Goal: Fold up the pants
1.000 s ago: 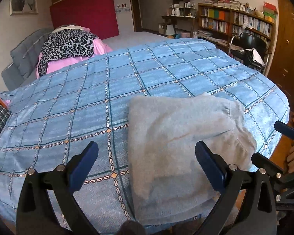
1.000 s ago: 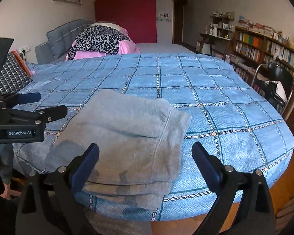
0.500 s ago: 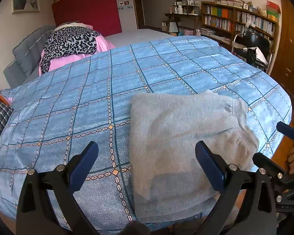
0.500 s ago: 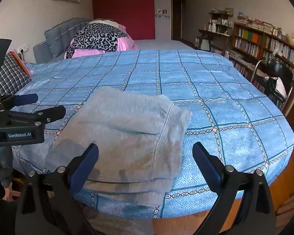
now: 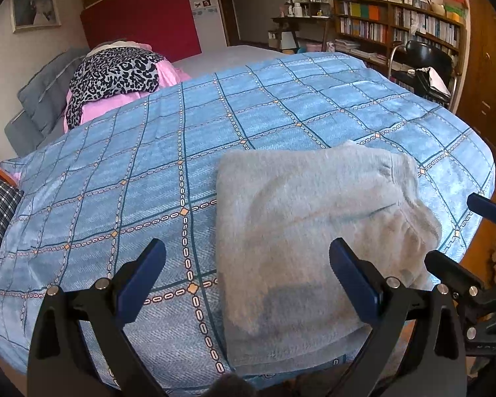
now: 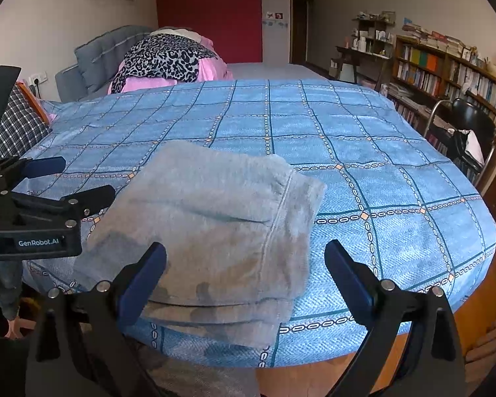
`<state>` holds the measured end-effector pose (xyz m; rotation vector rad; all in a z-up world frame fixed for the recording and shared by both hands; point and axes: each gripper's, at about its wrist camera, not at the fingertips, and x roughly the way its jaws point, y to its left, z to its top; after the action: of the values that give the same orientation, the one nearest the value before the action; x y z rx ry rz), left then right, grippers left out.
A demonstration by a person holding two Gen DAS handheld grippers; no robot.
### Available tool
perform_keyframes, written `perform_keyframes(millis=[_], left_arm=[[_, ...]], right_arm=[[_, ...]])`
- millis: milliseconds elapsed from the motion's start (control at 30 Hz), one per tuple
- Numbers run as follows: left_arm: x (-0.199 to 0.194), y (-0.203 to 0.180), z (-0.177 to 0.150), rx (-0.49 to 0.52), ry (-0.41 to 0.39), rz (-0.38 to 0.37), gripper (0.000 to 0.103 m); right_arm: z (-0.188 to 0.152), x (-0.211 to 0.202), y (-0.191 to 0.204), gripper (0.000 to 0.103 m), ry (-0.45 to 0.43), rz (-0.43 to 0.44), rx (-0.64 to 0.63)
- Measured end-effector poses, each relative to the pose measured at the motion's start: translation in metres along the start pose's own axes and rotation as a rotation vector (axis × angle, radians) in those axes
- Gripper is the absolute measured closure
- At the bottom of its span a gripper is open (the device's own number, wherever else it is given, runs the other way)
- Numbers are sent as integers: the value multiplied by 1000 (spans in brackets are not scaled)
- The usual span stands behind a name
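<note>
The left gripper [image 5: 247,269] hovers level over the near edge of the bed's blue checked quilt [image 5: 155,165], jaws spread wide and empty. The folded grey fleece pants [image 5: 314,231] lie flat at that edge. The right gripper [image 6: 244,269] hangs alongside, jaws likewise wide, empty. Since a second ago, both have risen slightly.

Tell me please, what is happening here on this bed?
A person holding a gripper in each hand is folding pants. The grey pants already lie folded in a compact stack at the near edge of the blue checked bedspread. The left gripper and right gripper are both open, holding nothing, fingers apart near the stack.
</note>
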<state>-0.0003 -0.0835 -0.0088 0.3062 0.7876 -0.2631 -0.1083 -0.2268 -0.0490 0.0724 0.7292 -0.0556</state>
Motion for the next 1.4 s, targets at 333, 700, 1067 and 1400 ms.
perform_keyframes(millis=[333,700,1067,1400], left_arm=[[3,-1,0,7,9,-1,3],[4,-3,-1,12,13,-4,3],[5,-4,-3,22,16,-7,3],[25,7,-5,-24,64,-42,3]], right_arm=[[-1,1,0,7,3,-1,4],[-1,2,0,7,4,0,3],[-1,2,3,7,10,-2,3],[0,20,-3,7,26,-16,23]])
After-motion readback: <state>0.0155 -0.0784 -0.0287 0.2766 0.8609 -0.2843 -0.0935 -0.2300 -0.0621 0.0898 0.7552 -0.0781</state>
